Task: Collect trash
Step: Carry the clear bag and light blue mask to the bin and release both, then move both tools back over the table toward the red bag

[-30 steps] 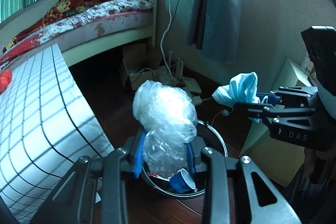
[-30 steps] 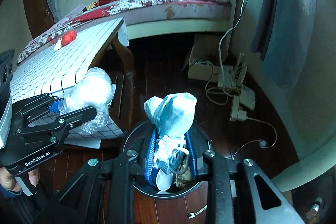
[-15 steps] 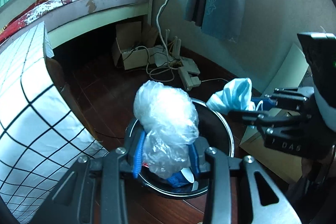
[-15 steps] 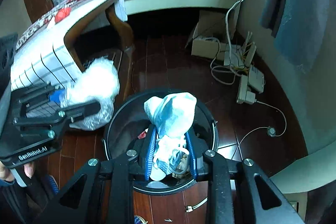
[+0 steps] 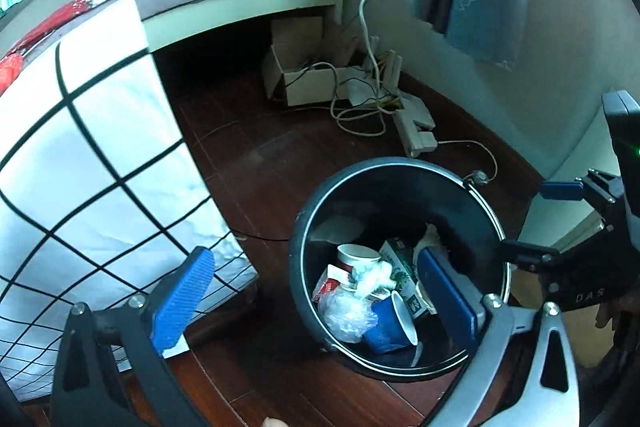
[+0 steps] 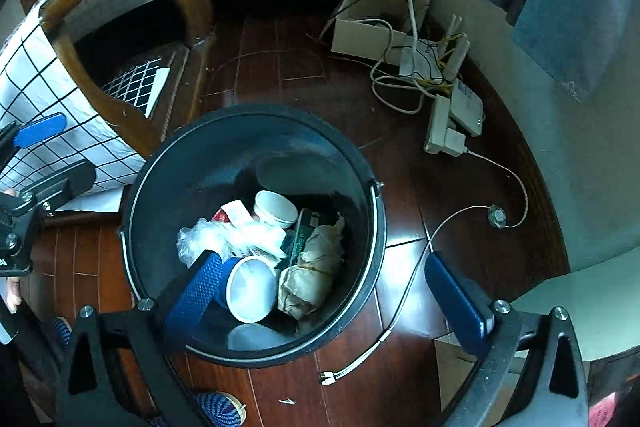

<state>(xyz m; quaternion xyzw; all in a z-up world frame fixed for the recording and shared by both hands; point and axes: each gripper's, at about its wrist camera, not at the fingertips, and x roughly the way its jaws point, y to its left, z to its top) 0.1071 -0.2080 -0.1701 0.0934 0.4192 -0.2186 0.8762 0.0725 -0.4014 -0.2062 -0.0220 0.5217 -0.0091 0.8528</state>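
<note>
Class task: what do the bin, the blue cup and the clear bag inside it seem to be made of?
Bin: probably dark plastic, smooth and slightly glossy, with a thin metal handle.
Blue cup: likely paper, matte white inside, thin rolled rim.
Clear bag: thin plastic film, crinkled, translucent and shiny.

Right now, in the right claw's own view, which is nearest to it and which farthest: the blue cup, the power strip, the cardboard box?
1. Blue cup, in the bin, beside the right claw.
2. Power strip, on the floor, right.
3. Cardboard box, under the bed.
</note>
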